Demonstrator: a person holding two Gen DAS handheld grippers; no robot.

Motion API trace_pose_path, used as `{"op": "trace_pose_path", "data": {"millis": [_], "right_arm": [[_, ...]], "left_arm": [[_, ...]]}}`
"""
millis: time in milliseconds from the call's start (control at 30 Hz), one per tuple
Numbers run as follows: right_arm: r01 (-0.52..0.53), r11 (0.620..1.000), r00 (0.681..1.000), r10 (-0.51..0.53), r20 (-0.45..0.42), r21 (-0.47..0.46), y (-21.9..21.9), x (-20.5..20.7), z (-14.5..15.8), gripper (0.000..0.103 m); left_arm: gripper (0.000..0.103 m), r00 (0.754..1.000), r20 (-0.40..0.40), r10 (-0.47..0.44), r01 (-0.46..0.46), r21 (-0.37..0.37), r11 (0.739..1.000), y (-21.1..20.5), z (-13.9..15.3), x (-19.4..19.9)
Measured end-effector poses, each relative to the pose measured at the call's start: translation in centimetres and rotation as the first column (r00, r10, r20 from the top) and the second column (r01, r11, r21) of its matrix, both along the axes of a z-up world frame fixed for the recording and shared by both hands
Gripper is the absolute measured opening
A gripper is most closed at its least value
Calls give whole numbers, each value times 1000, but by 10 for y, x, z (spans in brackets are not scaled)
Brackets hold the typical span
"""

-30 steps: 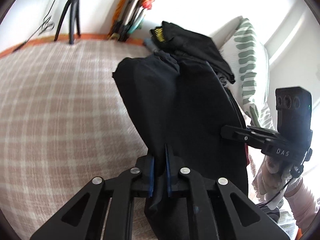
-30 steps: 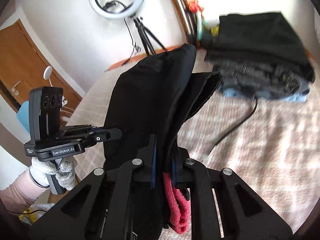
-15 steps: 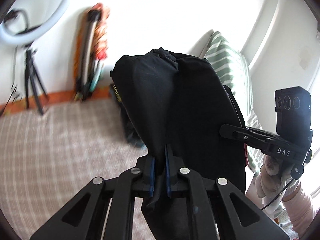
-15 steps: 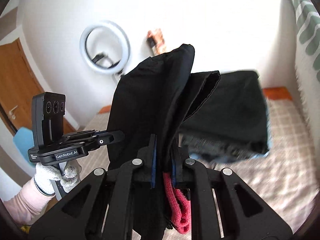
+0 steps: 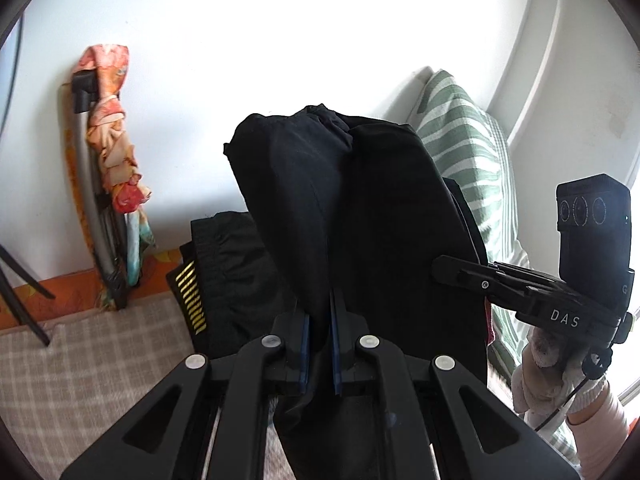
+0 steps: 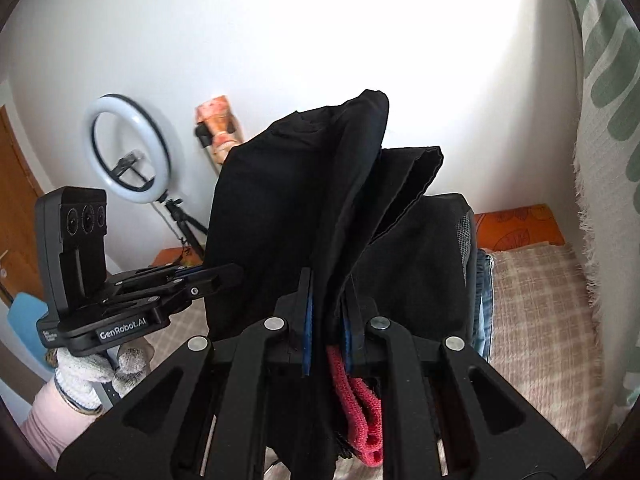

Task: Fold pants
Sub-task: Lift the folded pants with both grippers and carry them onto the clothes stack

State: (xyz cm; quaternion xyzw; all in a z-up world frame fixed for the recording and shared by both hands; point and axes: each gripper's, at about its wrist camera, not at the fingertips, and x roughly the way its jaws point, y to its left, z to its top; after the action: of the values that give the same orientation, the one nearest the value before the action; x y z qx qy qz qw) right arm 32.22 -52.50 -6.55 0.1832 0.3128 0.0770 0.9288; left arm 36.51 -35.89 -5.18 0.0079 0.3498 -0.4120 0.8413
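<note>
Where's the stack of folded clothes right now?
In the left wrist view the stack sits on the bed against the far wall, just behind and left of the held pants.

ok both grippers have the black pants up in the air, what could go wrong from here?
1. The left gripper pinches only a narrow fold of the black pants; it could slip out mid-carry.
2. The right gripper also clamps a red waistband strip hanging loose below; it may bunch inside the fold.
3. The pile of dark clothes on the checked bedspread sits right under the pants; lowering here could snag or topple it.
</note>
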Motion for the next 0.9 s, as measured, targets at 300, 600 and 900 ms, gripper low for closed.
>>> {"op": "trace_pose_path", "data": {"millis": [300, 600, 900], "right_arm": [[63, 996, 990, -70, -123, -58, -26, 41, -60, 12], [114, 979, 984, -135, -119, -167, -24, 33, -59, 22], [171, 946, 983, -184, -21, -276, -6, 12, -24, 57]], "left_arm": [[6, 997, -63, 43, -38, 76, 996, -28, -49, 56], [12, 995, -72, 69, -58, 150, 987, -38, -73, 68], [21, 993, -41, 111, -97, 255, 962, -46, -65, 65]]}}
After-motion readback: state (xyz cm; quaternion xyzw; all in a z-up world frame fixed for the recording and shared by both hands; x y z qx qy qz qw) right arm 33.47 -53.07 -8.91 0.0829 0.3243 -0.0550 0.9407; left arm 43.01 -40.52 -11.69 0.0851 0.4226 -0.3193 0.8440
